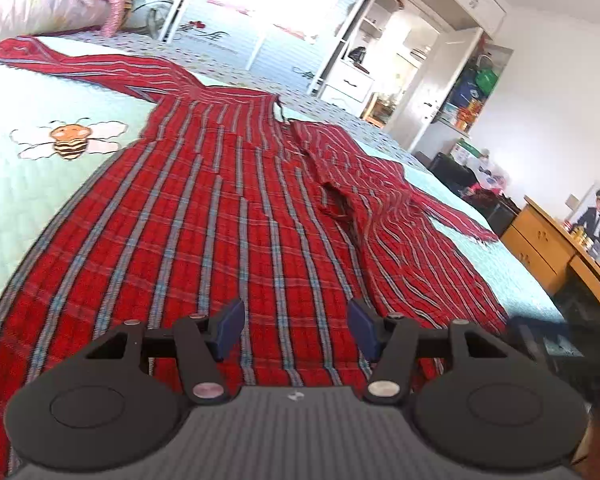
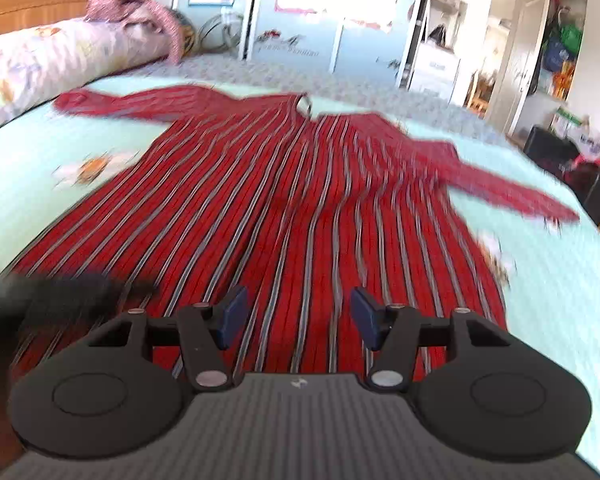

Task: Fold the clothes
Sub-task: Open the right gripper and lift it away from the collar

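A red plaid shirt (image 1: 228, 208) lies spread on the bed, back up, collar at the far end. Its left sleeve (image 1: 80, 64) stretches out flat to the far left. The right sleeve (image 1: 380, 200) is rumpled and partly bunched over the right side. My left gripper (image 1: 296, 330) hovers over the hem end, open, with nothing between its blue pads. In the blurred right wrist view the same shirt (image 2: 300, 208) fills the middle. My right gripper (image 2: 296, 318) is open above the hem, nothing between its pads either.
The bed has a pale green quilt (image 1: 40, 184) with a bee patch (image 1: 70, 140). A pillow and pink cloth pile (image 2: 80, 48) lie at the headboard. A wooden desk (image 1: 556, 248) stands right of the bed; wardrobe shelves (image 1: 440, 80) stand beyond. A dark blurred shape (image 2: 60, 292) crosses the right view's left.
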The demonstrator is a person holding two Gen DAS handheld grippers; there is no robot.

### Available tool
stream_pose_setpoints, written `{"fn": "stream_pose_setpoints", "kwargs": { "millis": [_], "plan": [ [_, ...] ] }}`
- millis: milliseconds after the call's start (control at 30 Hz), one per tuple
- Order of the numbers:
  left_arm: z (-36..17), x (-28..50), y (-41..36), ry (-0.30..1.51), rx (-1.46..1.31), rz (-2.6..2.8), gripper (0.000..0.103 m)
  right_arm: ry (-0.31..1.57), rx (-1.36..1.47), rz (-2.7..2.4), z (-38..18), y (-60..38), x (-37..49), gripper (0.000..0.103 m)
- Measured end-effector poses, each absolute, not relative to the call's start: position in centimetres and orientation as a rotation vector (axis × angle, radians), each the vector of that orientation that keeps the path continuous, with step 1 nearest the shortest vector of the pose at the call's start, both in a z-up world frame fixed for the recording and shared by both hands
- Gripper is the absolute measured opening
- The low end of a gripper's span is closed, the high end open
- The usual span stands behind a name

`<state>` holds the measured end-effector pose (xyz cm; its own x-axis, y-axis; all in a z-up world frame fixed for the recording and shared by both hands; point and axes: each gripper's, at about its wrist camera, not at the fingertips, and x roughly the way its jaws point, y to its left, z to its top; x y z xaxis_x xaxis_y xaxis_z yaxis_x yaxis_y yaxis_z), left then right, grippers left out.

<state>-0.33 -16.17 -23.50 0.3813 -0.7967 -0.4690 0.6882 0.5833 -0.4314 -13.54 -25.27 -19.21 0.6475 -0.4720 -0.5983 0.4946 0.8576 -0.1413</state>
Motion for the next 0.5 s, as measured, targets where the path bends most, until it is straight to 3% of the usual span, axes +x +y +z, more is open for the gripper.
{"fn": "stream_pose_setpoints", "kwargs": {
  "millis": [267, 333, 400, 500],
  "plan": [
    [-21.3, -3.9, -13.9, 0.585, -0.107, -0.958, 0.06, 0.691, 0.004, -0.547, -22.7, -20.8, -13.6, 0.057],
    [-20.8, -5.0, -13.4, 0.577, -0.085, -0.968, 0.06, 0.713, 0.01, -0.58, -23.7, -21.4, -12.7, 0.047],
    [-20.3, -5.8, -13.0, 0.575, -0.066, -0.98, 0.06, 0.744, 0.043, -0.599, -24.7, -22.2, -12.3, 0.01],
    [-19.3, -6.3, -12.9, 0.576, -0.032, -1.005, 0.06, 0.74, 0.086, -0.589, -24.4, -22.3, -12.5, 0.0]
  ]
}}
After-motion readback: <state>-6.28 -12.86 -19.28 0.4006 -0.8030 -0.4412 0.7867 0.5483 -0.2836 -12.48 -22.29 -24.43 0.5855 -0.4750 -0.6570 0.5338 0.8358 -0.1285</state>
